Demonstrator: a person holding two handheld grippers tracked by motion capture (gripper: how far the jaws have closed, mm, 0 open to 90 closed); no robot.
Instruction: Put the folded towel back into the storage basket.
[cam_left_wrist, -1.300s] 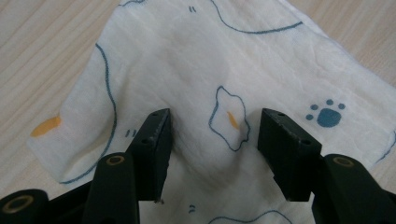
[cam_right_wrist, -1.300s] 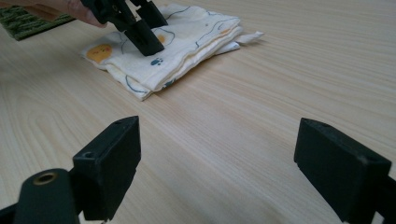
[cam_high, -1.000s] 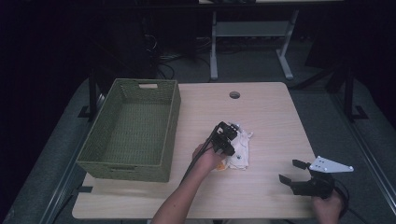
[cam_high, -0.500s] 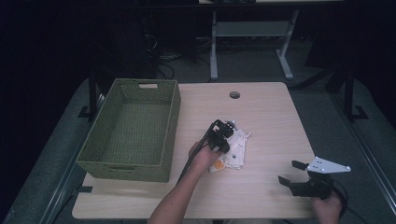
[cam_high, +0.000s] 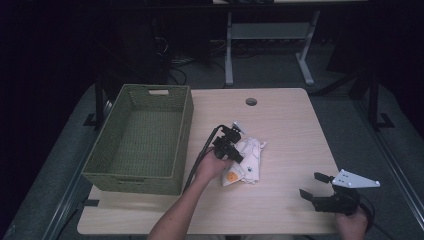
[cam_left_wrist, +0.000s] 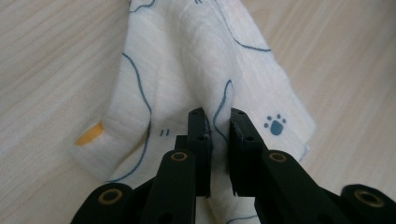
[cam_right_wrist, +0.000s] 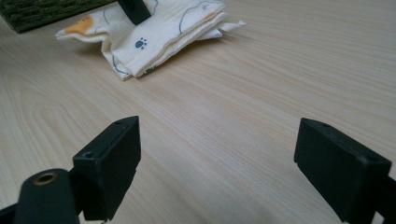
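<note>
Pale wood is showing across the broad rectangular tabletop (cam_high: 290, 125), with the green woven rectangular basket (cam_high: 140, 145) sitting at its left edge. Just right of the basket, the white folded cloth printed with blue lines, a paw and an orange patch (cam_left_wrist: 187, 70) is lying on the bare wood. The left gripper (cam_left_wrist: 218, 122) is pinching a thin ridge of that cloth, its jaws having just been closing. The right gripper (cam_right_wrist: 217, 158) is idling wide open, well apart. I judge the folds are risking falling open or slipping free during a lift, since so little fabric is caught.
</note>
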